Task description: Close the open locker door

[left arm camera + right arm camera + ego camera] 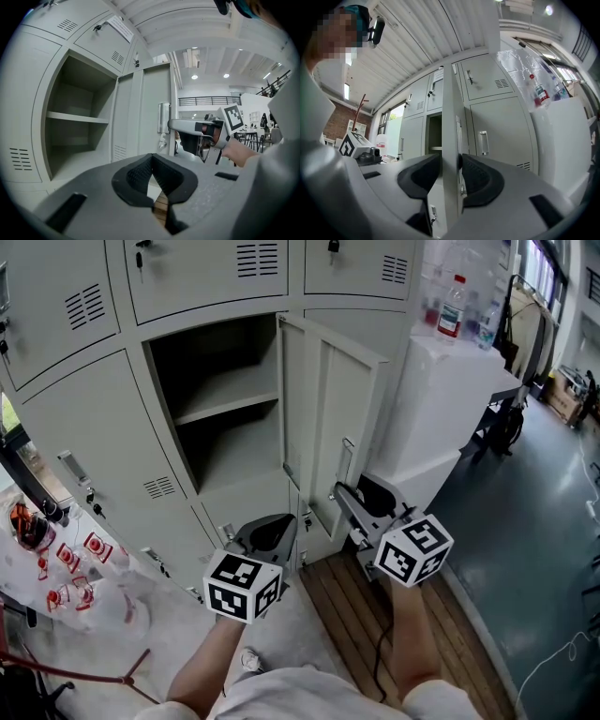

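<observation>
The open locker door (pixel 328 418) stands out from the grey locker wall, with the empty shelved compartment (pixel 225 399) to its left. My right gripper (pixel 345 495) reaches the door's free edge low down, near its handle (pixel 347 460). In the right gripper view the door (pixel 451 117) runs edge-on between the jaws of the right gripper (pixel 451 171), and both pads lie against it. My left gripper (pixel 267 531) hangs below the compartment, away from the door. The left gripper view shows the left gripper (pixel 151 161) with its pad tips together, holding nothing.
A white cabinet (pixel 450 399) stands just right of the door, with bottles in a plastic bag (pixel 453 306) on top. Wooden floor planks (pixel 347 615) lie below the door. A clear bag of red and white items (pixel 66 568) sits at the lower left.
</observation>
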`<state>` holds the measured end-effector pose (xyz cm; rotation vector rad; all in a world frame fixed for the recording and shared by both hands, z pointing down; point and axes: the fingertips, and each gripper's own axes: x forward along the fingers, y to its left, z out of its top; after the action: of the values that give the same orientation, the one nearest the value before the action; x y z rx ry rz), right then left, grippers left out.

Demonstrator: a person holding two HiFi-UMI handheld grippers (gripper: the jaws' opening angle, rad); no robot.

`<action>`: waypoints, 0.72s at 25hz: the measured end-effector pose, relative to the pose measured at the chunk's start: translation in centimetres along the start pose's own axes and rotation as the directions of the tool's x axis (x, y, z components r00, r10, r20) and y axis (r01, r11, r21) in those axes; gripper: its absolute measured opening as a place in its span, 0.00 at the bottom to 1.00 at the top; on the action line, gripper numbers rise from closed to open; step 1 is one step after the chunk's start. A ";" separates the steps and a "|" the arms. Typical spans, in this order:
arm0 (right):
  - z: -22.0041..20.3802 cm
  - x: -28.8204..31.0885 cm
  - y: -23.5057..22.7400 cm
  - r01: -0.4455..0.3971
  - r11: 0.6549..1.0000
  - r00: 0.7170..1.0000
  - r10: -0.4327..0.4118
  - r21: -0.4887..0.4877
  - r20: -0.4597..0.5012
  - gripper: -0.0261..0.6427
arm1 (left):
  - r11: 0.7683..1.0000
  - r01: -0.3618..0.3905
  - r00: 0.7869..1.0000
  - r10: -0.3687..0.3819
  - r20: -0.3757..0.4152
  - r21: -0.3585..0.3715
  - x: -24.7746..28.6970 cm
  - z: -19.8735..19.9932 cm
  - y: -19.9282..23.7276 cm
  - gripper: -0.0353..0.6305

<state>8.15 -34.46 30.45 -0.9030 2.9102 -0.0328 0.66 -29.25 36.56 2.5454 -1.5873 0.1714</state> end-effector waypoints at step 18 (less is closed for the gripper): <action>0.2 3.6 6.7 -0.160 0.987 0.987 0.161 -0.031 0.019 0.26 | 0.996 -0.085 0.996 0.085 -0.001 -0.025 -3.4 -0.7 3.5 0.06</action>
<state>1.40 -31.01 29.64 -0.6653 2.9597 0.0319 -4.01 -27.67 36.84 2.4604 -1.6885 0.1598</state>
